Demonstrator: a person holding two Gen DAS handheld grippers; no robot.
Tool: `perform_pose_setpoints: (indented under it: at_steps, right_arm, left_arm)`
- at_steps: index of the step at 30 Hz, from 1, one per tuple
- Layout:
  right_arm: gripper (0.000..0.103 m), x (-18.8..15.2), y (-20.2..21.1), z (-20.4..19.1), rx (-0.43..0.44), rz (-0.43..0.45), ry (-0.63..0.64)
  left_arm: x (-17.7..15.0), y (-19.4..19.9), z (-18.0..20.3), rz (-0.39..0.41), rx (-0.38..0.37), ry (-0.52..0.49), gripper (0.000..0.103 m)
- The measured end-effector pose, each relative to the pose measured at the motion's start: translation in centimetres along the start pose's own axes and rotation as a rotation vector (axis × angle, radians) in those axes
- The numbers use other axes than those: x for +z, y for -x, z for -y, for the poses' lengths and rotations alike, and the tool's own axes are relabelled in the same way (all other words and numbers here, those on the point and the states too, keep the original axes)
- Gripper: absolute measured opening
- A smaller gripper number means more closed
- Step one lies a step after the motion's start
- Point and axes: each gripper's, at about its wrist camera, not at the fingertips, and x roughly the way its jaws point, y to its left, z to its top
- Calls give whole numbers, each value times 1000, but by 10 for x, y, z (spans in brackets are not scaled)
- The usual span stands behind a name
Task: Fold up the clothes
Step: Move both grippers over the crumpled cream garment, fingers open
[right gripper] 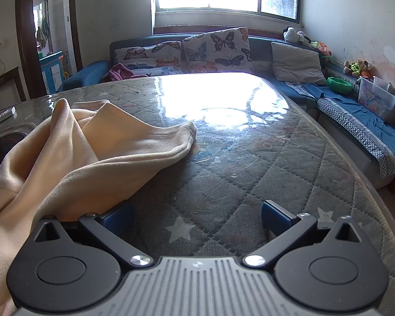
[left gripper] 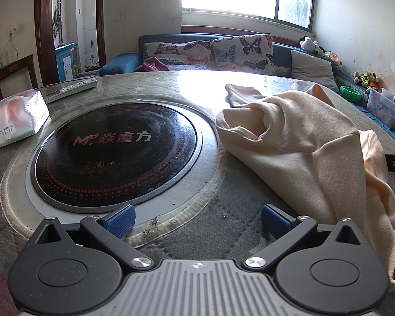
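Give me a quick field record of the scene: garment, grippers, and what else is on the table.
garment: cream garment, crumpled and unfolded, on the quilted table
left gripper: open, holds nothing, garment to its right
right gripper: open, holds nothing, garment to its left
built-in cooktop: left of the garment, cloth edge near its rim
tissue pack: far left
remote control: behind the cooktop

A soft, matt cream cloth garment (left gripper: 302,142) is lying on the quilted tabletop (right gripper: 223,163) — its clear covering is shining glossy beside the smooth black glass hob (left gripper: 115,152).
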Motion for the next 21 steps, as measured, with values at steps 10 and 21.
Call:
perform_pose_setpoints:
  at_steps: [10,21]
  right_arm:
    - [103,-10,14,8,13,-9,26]
    - [103,-32,71,4,-24,60,115]
  left_arm:
    - [0,1,0,-1,0,-1,103]
    - [0,1,3,-3,14,1,103]
